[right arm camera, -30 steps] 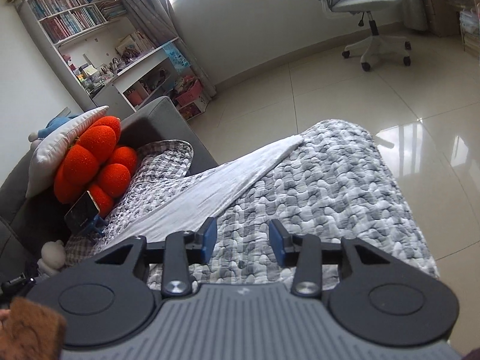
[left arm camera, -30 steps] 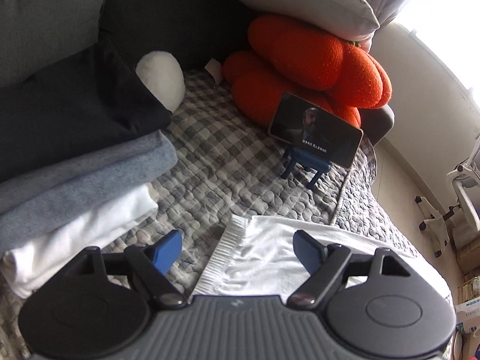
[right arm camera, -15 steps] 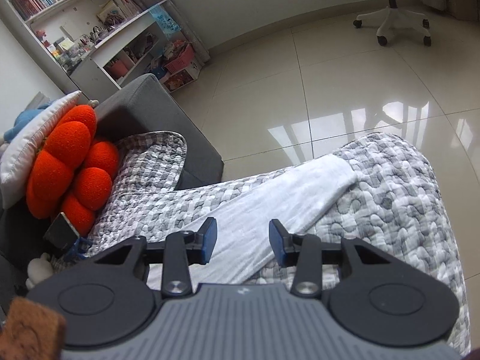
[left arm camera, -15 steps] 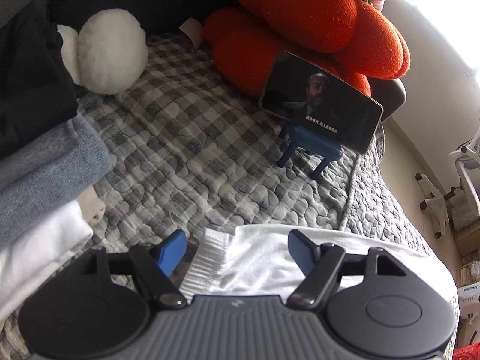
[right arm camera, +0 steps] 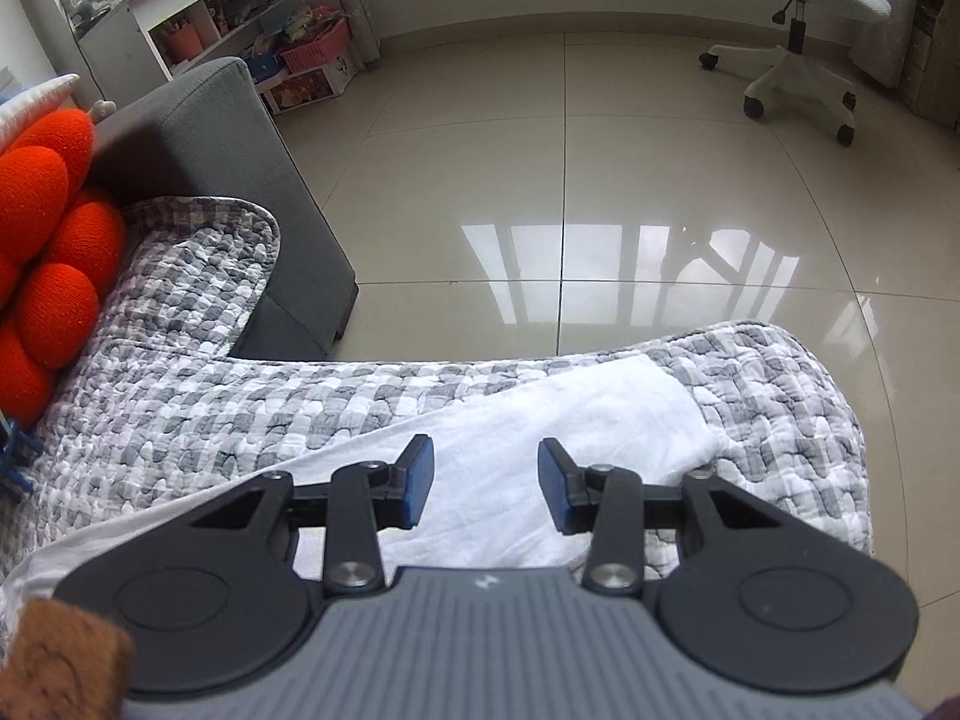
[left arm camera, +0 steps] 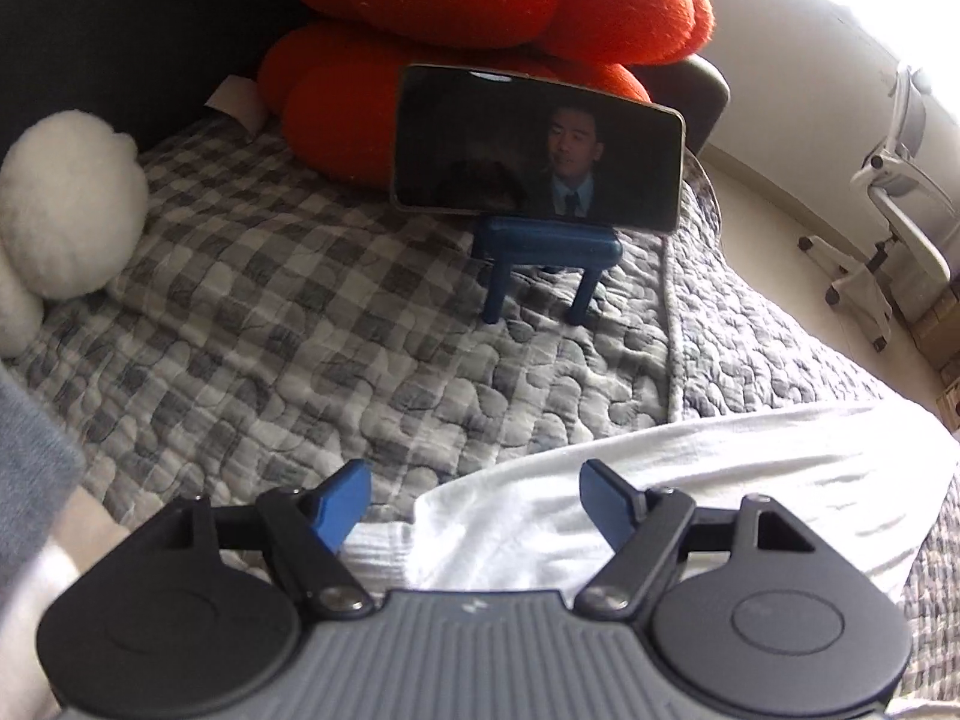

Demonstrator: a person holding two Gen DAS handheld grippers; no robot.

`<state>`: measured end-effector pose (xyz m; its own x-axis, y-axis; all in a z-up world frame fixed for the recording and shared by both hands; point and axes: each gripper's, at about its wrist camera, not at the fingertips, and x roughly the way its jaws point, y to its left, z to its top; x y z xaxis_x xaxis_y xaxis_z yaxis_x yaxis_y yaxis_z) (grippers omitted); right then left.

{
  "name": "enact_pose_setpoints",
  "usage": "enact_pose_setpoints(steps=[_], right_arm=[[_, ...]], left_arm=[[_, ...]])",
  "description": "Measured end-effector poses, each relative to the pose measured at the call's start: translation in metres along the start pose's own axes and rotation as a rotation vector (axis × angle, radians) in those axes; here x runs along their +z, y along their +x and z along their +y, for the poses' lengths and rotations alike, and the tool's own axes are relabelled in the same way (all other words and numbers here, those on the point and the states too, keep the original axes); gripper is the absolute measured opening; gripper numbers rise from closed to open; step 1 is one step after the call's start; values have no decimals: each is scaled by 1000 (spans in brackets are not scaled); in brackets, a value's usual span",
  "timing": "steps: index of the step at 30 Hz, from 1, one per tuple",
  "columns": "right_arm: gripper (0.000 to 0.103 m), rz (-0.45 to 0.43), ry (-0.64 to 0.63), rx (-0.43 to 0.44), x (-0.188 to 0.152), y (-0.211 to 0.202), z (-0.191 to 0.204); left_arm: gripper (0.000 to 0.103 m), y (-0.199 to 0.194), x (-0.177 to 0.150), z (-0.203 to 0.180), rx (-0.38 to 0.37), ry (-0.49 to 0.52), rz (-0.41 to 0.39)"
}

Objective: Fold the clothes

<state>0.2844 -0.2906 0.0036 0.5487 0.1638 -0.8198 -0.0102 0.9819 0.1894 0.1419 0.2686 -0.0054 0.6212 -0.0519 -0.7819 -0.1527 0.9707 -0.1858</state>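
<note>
You had a grey-and-white checked quilted cover (left arm camera: 288, 324) spread over the grey sofa (right arm camera: 240, 138). On it a phone with a lit screen (left arm camera: 537, 147) stood in a small blue stand (left arm camera: 543, 258), before a lumpy orange cushion (left arm camera: 480, 6). A fluffy white plush (left arm camera: 63, 210) lay left. A white swivel chair (right arm camera: 798, 18) stood on glossy tiles (right arm camera: 600, 192).

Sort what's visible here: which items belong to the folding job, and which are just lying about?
Job: long white cloth garment; open left gripper; open right gripper.

Lying about: black phone on blue stand; orange knobbly cushion; white fluffy plush; white swivel chair.
</note>
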Motion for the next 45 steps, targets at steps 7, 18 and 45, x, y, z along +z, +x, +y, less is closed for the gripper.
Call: enact_pose_setpoints(steps=[7, 18, 45], right_arm=[[43, 21, -18, -16, 13, 24, 5], [39, 35, -40, -115, 21, 58, 21], [1, -197, 147, -62, -80, -76, -17]], left_arm=[[51, 17, -8, -7, 29, 82, -19], [5, 16, -12, -25, 57, 207, -58], [1, -96, -80, -55, 171, 374, -301]])
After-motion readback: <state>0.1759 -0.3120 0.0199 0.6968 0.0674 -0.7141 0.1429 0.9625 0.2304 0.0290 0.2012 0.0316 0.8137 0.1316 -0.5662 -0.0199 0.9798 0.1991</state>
